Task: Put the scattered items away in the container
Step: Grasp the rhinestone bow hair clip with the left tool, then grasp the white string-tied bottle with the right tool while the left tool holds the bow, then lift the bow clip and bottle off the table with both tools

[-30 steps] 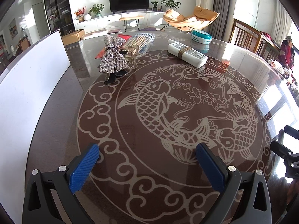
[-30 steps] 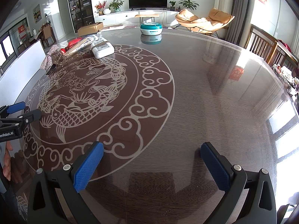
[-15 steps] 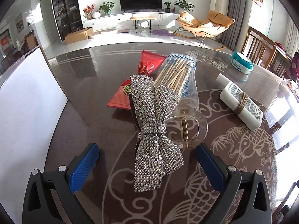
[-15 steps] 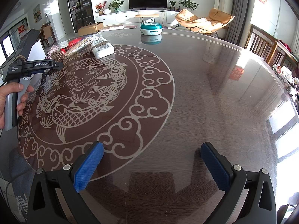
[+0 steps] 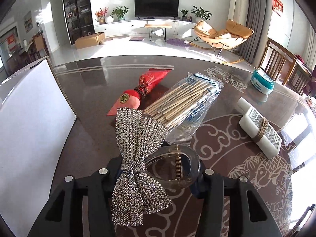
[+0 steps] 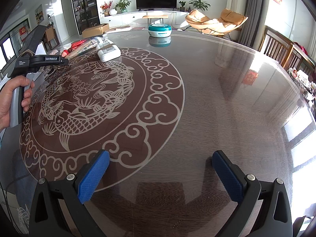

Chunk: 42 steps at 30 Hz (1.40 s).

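Though partly hidden, hair clip (image 5: 158, 169) between left tongs (image 5: 158, 174).

The left gripper (image 5: 158, 174) points steeply down at the table, its jaws having just been closing, and they now press on the hair clip (image 5: 156, 169) from the 9 and 3 o'clock sides. In the right wrist view a hand (image 6: 11, 100) at 9 o'clock wraps around that gripper's grey handle, fingers (image 6: 26, 92) curled over its front. The right gripper (image 6: 160, 174) also tilts steeply down, its blue pads (image 6: 92, 177) spread wide apart with nothing between them.
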Motion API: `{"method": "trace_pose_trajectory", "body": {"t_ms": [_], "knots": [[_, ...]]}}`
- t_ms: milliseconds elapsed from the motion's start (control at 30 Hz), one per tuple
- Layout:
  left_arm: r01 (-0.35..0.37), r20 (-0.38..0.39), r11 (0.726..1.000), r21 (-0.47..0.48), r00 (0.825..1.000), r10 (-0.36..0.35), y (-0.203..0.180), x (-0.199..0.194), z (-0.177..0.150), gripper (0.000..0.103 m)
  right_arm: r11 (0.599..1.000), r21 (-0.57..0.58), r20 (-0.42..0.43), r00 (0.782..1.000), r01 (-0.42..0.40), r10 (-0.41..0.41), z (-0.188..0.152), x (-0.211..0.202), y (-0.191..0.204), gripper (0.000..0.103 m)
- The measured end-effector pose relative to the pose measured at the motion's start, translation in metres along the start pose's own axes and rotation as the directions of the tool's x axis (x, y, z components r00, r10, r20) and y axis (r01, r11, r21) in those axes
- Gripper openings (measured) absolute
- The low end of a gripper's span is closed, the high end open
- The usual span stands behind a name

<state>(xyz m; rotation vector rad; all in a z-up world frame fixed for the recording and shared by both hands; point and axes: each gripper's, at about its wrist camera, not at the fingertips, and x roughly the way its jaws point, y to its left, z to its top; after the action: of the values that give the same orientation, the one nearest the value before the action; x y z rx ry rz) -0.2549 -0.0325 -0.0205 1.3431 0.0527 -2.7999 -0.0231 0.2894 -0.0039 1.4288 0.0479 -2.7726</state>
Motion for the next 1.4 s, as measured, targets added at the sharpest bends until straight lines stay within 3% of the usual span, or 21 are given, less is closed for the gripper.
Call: {"method": "trace_pose_trajectory", "body": {"t_ms": [433, 667, 800, 1000, 1167, 1200, 1233, 1267, 1400], "knots": [[0.041, -0.006, 0.996, 0.078, 0.999, -0.041, 0.003, -0.091, -0.109, 0.051, 1.0, 0.001, 0.0, 1.0, 0.0, 0.0, 0.0, 0.0, 0.0, 0.103], [0.033, -0.004, 0.997, 0.076, 0.999, -0.033, 0.006, -0.1, -0.125, 0.051, 0.999, -0.028, -0.004, 1.0, -0.024, 0.024, 0.008, 0.007, 0.009, 0.103], [0.033, -0.004, 0.997, 0.077, 0.999, -0.033, 0.006, -0.1, -0.125, 0.052, 0.984, -0.143, -0.009, 0.995, -0.102, 0.102, 0.045, 0.033, 0.047, 0.103], [0.033, -0.004, 0.997, 0.076, 0.999, -0.033, 0.006, -0.1, -0.125, 0.052, 0.95, -0.254, -0.023, 0.983, -0.181, 0.181, 0.135, 0.099, 0.1, 0.103], [0.033, -0.004, 0.997, 0.076, 0.999, -0.033, 0.006, -0.099, -0.125, 0.052, 0.953, -0.245, -0.022, 0.984, -0.177, 0.177, 0.189, 0.14, 0.121, 0.103], [0.033, -0.004, 0.997, 0.076, 0.999, -0.033, 0.006, -0.099, -0.125, 0.052, 0.954, -0.243, -0.015, 0.984, -0.176, 0.177, 0.193, 0.143, 0.123, 0.101], [0.033, -0.004, 0.997, 0.076, 0.999, -0.033, 0.006, -0.099, -0.124, 0.052, 0.954, -0.243, 0.003, 0.983, -0.178, 0.184, 0.195, 0.141, 0.124, 0.085], [0.033, -0.004, 0.997, 0.076, 0.999, -0.033, 0.006, -0.1, -0.125, 0.052, 0.952, -0.247, 0.021, 0.982, -0.179, 0.19, 0.195, 0.138, 0.126, 0.057], [0.033, -0.004, 0.997, 0.076, 0.999, -0.033, 0.005, -0.1, -0.125, 0.052, 0.944, -0.272, 0.027, 0.979, -0.187, 0.202, 0.179, 0.124, 0.132, 0.054]]}}
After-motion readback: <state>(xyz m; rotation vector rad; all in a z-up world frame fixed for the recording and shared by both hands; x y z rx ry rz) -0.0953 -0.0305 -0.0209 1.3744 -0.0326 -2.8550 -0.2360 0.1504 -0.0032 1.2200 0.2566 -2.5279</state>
